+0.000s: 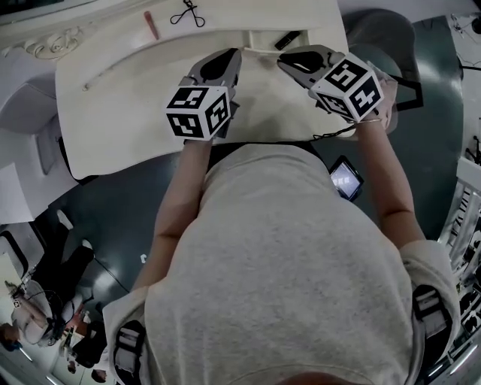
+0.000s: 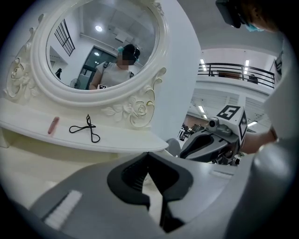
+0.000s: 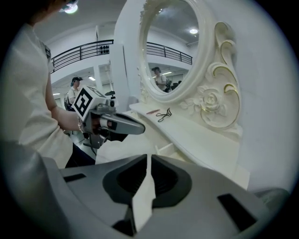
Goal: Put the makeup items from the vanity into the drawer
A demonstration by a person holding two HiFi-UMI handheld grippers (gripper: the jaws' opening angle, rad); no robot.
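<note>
On the vanity shelf (image 2: 122, 140) lie the pink tube (image 1: 151, 25), likely light and apt to roll, and the eyelash curler (image 1: 188, 13), probably stiff wire; pinch its crossing. Your left gripper (image 2: 148, 155) and right gripper (image 3: 148, 157) are both closed and empty.

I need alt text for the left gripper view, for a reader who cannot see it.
The left gripper, dark jaws closed on nothing, fills the foreground before a white vanity with an ornate oval mirror. On its shelf lie a black eyelash curler and a pink makeup stick; the right gripper shows at the right.
</note>
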